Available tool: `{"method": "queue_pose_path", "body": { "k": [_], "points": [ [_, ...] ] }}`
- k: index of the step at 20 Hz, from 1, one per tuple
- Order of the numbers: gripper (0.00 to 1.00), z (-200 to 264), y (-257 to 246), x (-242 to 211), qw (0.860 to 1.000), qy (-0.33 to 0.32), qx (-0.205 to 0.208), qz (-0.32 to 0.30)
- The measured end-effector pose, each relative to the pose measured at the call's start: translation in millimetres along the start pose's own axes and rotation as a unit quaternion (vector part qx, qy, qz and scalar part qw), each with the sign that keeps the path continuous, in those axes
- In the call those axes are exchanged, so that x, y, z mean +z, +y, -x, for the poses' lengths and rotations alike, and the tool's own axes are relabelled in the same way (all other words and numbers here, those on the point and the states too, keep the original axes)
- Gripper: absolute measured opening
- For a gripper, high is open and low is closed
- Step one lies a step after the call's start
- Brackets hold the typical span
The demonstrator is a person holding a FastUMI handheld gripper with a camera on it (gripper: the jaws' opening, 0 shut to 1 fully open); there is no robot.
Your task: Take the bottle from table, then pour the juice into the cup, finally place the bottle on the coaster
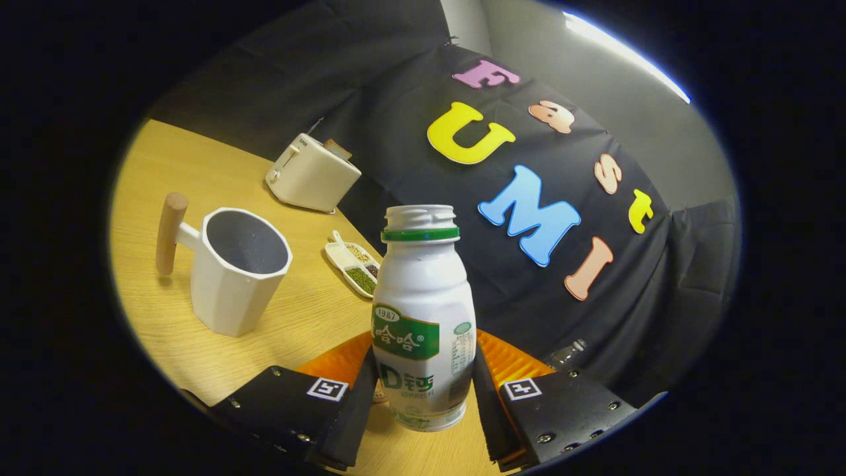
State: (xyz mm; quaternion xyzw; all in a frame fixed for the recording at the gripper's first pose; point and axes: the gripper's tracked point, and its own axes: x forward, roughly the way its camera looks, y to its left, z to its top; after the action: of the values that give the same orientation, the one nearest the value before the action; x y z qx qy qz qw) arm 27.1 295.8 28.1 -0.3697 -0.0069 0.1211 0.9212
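Now the gripper (423, 390) clamps both fingers on the uncapped bottle (423, 311) above the table (198, 172), with the cup (234, 271) standing beyond.

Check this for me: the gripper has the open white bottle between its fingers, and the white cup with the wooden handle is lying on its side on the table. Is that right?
Not quite. In the gripper view the cup stands upright on the table, its mouth open upward, not on its side. The rest holds: the gripper has the capless white bottle between its fingers, which press on both its sides.
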Motion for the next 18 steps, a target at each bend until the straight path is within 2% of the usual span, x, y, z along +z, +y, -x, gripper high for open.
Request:
{"method": "queue_pose_path", "body": {
  "k": [10, 13, 18],
  "points": [
    [0.71, -6.5, 0.8, -12.4, 0.992, -0.003, 0.036, -0.122],
    [0.71, -7.3, -5.9, -17.2, 0.988, -0.007, 0.029, -0.15],
    [0.71, -15.1, -11.8, -21.1, 0.973, -0.016, 0.038, -0.226]
  ]
}}
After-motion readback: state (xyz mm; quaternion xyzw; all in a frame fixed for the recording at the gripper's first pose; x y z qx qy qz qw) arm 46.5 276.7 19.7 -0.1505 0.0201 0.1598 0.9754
